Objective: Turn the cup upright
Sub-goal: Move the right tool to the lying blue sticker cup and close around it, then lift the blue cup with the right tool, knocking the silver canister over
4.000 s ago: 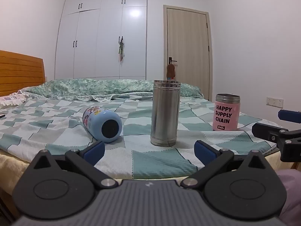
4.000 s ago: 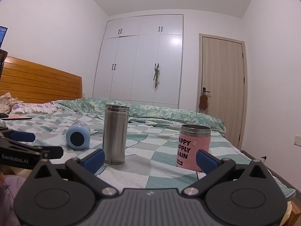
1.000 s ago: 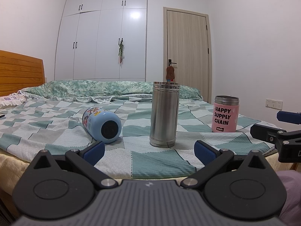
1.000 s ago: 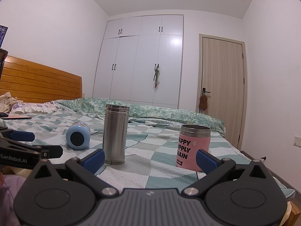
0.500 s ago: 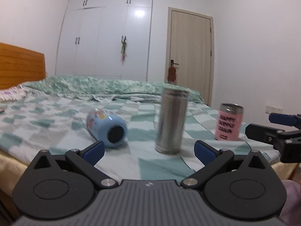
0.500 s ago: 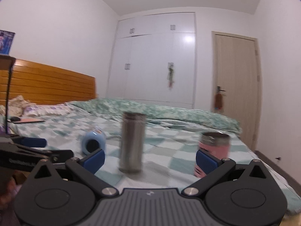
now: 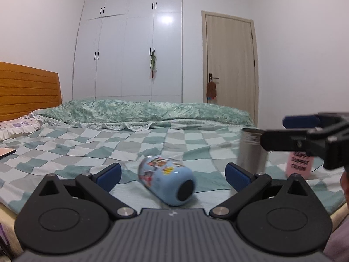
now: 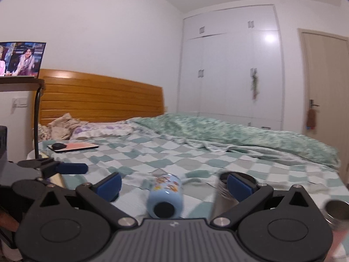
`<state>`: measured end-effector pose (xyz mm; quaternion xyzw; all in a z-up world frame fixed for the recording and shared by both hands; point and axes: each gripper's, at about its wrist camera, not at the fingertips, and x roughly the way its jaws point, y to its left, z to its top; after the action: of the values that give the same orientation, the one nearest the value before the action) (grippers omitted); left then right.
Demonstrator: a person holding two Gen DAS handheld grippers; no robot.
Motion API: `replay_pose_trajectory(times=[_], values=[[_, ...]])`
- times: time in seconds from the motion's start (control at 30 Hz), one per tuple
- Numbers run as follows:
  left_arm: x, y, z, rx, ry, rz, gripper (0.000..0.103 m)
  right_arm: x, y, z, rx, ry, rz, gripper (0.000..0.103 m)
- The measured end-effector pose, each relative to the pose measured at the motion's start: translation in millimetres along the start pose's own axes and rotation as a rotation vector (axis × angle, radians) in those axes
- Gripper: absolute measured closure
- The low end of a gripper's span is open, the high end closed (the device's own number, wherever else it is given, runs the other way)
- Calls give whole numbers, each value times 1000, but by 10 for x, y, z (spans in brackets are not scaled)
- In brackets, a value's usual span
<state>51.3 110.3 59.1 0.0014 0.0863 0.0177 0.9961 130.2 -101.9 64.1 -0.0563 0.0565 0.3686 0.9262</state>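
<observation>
A light blue cup with cartoon stickers [image 7: 166, 182] lies on its side on the checked bedspread, its base toward me. It lies ahead of and between the open fingers of my left gripper [image 7: 173, 173], not touched. In the right wrist view the same cup [image 8: 165, 196] lies ahead of my open right gripper [image 8: 174, 184], also untouched. The right gripper's fingers [image 7: 305, 139] show at the right of the left wrist view. The left gripper's finger [image 8: 70, 168] shows at the left of the right wrist view.
A tall steel flask [image 7: 253, 152] stands right of the blue cup, and a pink "Happy Supply Chain" cup [image 7: 300, 167] stands further right. A phone and a dark object [image 8: 73, 146] lie near the pillows. The wooden headboard [image 8: 102, 100] is at the left.
Both grippers have moved forward and swung left, so the blue cup now lies centred between each pair of fingers. The cups have not moved.
</observation>
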Motion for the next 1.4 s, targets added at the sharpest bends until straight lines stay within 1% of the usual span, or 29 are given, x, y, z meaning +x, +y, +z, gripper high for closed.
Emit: replay_pose_trajectory(times=[0.23, 0.33, 0.53, 0.63, 0.7, 0.8, 0.87, 0.93, 1.0, 1.1, 1.23, 1.27, 1.33, 1.4], values=[[343, 440, 20, 17, 37, 11, 0, 808, 192, 240, -33, 109, 74, 0], [510, 607, 28, 27, 64, 6, 0, 1116, 195, 285, -9, 173, 92, 0], [780, 826, 30, 85, 133, -36, 0, 1784, 178, 242, 23, 326, 96, 0], [928, 918, 11, 111, 191, -47, 0, 2065, 183, 198, 20, 396, 99, 0], [1006, 962, -16, 126, 208, -51, 0, 2246, 174, 173, 21, 448, 109, 0], [1119, 1017, -45, 117, 240, -54, 0, 2524, 132, 114, 19, 536, 110, 1], [1198, 1052, -55, 108, 264, -67, 0, 2680, 105, 76, 19, 587, 103, 3], [1257, 1065, -75, 110, 283, -73, 0, 2787, 62, 37, 35, 629, 109, 6], [1315, 1066, -95, 119, 303, -76, 0, 2894, 25, -3, 49, 673, 115, 7], [1423, 1087, -117, 124, 340, -63, 0, 3009, 7, -80, 54, 735, 124, 8], [1498, 1133, -142, 127, 372, -55, 0, 3119, -20, -179, 68, 792, 125, 17], [1518, 1126, -143, 135, 378, -46, 0, 3148, -31, -198, 75, 805, 130, 17], [1531, 1133, -147, 140, 386, -40, 0, 3199, -67, -257, 106, 842, 156, 17], [1536, 1133, -145, 141, 391, -40, 0, 3215, -100, -268, 121, 852, 183, 18]])
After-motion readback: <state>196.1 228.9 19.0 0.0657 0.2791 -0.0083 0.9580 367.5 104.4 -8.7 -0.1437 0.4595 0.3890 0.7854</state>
